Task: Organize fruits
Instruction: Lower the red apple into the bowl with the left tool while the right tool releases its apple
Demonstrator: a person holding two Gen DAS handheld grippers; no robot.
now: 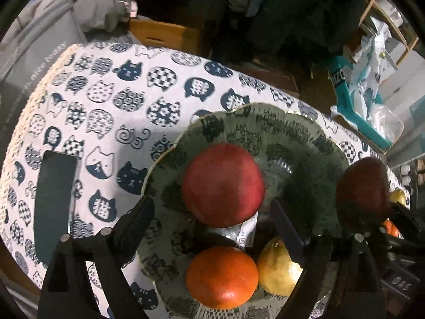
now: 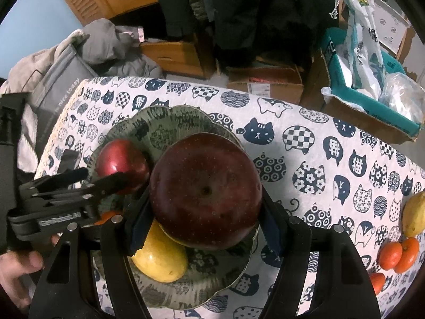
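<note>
Right wrist view, right hand-held gripper (image 2: 204, 220) clamping dark apple (image 2: 205, 194), above plate (image 2: 164, 130).

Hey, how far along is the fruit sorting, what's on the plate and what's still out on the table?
Done: a red apple, an orange and a yellow fruit lie on the green plate. In hand: the right gripper holds a dark red apple above the plate; the left gripper is open. Left: a lemon and small oranges on the tablecloth.
</note>
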